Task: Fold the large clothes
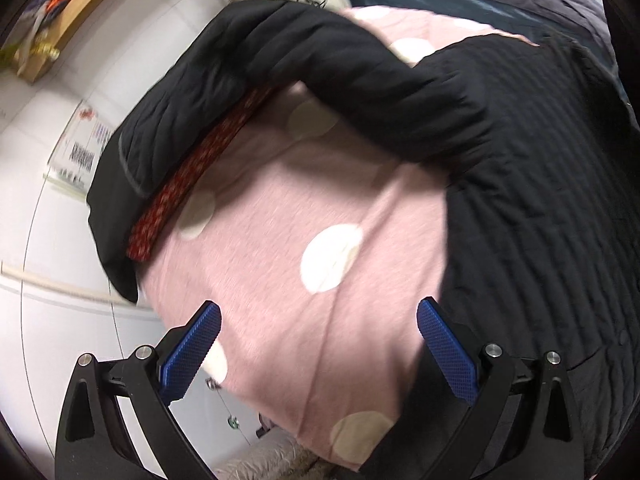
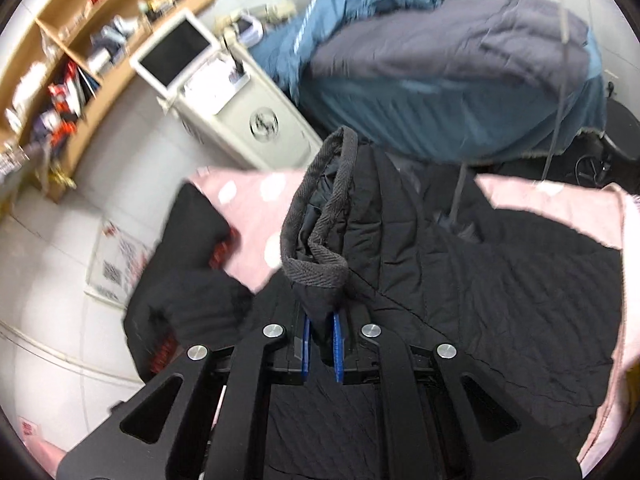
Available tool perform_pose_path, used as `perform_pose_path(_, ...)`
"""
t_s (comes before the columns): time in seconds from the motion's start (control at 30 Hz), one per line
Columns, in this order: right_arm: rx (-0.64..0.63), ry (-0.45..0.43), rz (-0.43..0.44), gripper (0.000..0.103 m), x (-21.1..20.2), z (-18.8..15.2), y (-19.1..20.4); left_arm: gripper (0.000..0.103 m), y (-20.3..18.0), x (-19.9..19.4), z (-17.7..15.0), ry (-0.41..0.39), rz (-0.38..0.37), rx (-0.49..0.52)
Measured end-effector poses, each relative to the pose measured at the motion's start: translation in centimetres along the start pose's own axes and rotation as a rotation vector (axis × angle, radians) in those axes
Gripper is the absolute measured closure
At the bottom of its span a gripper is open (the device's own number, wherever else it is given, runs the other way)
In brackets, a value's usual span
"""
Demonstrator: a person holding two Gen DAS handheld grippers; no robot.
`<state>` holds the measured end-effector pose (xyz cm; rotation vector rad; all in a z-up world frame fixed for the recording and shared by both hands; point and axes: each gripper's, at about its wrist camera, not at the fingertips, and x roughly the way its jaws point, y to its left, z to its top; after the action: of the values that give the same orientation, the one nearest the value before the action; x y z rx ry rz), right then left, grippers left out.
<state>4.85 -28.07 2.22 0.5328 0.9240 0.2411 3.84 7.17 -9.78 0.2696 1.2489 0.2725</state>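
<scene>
Fold barely started; black quilted jacket (image 1: 540,200) lies spread on the pink dotted bedspread (image 1: 280,220), one sleeve (image 1: 240,92) flung out toward the bed edge, not tucked in. Right claw (image 2: 322,344) clamped tight on the ribbed cuff (image 2: 316,236) of the other sleeve, lifted above the jacket body. Left claw (image 1: 318,344) spread wide, empty, over bare bedspread beside the jacket. Left to do, I'd say: lay both sleeves in, then fold the body; other clothes (image 2: 440,92) heaped behind.
</scene>
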Motion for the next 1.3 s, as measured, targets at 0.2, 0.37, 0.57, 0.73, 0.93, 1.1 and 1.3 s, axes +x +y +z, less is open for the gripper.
perform_pose_path(0.2, -0.034, 0.133, -0.035, 0.094, 6.6, -1.9, 0.7, 0.006, 1.0, 1.2, -0.3, 0.030, 0.010, -0.019)
perform_pose_path(0.37, -0.091, 0.227, -0.113, 0.093, 10.6, -3.8, 1.6, 0.006, 0.5, 1.4, 0.6, 0.023, -0.005, -0.002)
perform_pose_path(0.57, -0.131, 0.339, -0.183, 0.059, 14.8, -6.6, 1.5, 0.006, -1.0, 0.8, 1.9, -0.002, -0.024, 0.032)
perform_pose_path(0.73, -0.056, 0.362, -0.169, 0.043, 14.8, -8.2, 0.3, 0.006, -1.7, 0.8, 2.1, -0.001, -0.028, 0.044)
perform_pose_path(0.93, -0.013, 0.273, -0.174, 0.033, 10.3, -8.4, -1.6, 0.006, -2.7, 1.0, 2.4, 0.005, -0.041, 0.061)
perform_pose_path(1.1, -0.039, 0.193, -0.404, 0.033, 6.5, -8.3, -6.3, 0.006, -6.5, -0.9, 5.3, -0.076, -0.107, 0.147)
perform_pose_path(1.3, 0.020, 0.264, -0.568, 0.031, 5.7, -9.3, -13.3, 0.006, -15.3, -3.3, 10.2, -0.139, -0.271, 0.307)
